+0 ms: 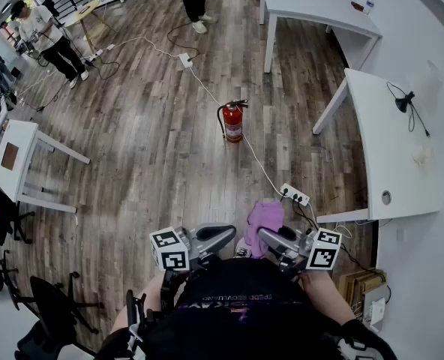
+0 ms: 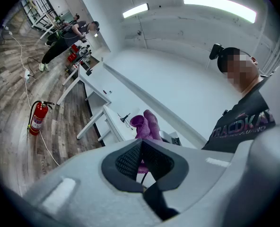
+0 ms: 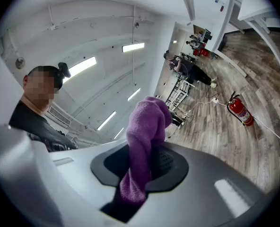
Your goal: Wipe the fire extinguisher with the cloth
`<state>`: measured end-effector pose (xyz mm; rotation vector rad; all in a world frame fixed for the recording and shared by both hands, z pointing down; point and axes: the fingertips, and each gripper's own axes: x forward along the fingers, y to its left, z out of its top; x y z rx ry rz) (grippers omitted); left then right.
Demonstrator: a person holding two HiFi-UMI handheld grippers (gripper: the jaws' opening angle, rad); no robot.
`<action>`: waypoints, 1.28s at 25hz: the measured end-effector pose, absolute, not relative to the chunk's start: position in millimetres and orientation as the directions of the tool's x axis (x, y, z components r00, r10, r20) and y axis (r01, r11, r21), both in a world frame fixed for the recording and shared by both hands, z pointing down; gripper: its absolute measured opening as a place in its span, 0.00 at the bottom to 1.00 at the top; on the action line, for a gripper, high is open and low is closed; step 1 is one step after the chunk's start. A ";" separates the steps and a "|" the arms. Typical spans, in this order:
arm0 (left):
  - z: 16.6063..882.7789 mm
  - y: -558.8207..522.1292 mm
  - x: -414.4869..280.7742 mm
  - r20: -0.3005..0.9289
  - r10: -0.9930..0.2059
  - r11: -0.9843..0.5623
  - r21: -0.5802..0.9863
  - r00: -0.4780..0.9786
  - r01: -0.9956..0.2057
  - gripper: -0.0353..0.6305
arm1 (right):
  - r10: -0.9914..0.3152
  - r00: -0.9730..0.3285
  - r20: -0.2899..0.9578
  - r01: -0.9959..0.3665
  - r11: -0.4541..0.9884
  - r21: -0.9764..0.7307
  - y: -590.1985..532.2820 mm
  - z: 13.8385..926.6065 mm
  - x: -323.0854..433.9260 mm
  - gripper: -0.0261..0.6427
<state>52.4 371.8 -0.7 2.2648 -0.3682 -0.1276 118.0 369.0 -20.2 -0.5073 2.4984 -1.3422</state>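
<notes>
At the upper left of the head view a person (image 1: 46, 32) stands on the wood floor (image 1: 147, 148). Below, at the left edge, sits a small white desk (image 1: 16, 152), with black chairs (image 1: 49, 306) in the lower left corner.

Low in the frame, left of centre, the left tongs (image 1: 223, 235) are held close to the dark shirt at the bottom edge. In the left gripper view their two dark pads press together at the tips, with nothing caught between them.

The fire extinguisher (image 1: 233, 121) stands upright on the floor near the middle of the frame, well apart from both tongs and above them in the picture. It is red with a black hose and handle. A white cable (image 1: 263, 167) runs diagonally across the floor just beside its base and reaches a white power strip (image 1: 295, 194) toward the lower right.

Just right of the left tongs, the right tongs (image 1: 268, 238) are clamped on the purple cloth (image 1: 267, 216). In the right gripper view the cloth rises out of the closed pads in a bunched fold, and a tail hangs back behind them. The two tongs sit side by side, tips turned toward each other.

Along the right edge stands a long white desk (image 1: 391, 152) carrying a small black device (image 1: 404, 102) with a cord. A second white desk (image 1: 319, 6) fills the upper right.
</notes>
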 end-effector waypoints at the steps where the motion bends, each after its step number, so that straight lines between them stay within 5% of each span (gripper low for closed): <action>1: -0.6 373.8 51.6 0.029 -0.306 -0.621 0.752 0.952 -0.222 0.05 | -0.418 -0.906 -0.062 -0.180 0.514 -0.839 371.0 -20.3 116.7 0.17; 32: -4.8 369.1 52.6 0.040 -0.322 -0.614 0.751 0.946 -0.241 0.05 | -0.403 -0.909 -0.104 -0.135 0.520 -0.843 361.1 -28.1 121.6 0.17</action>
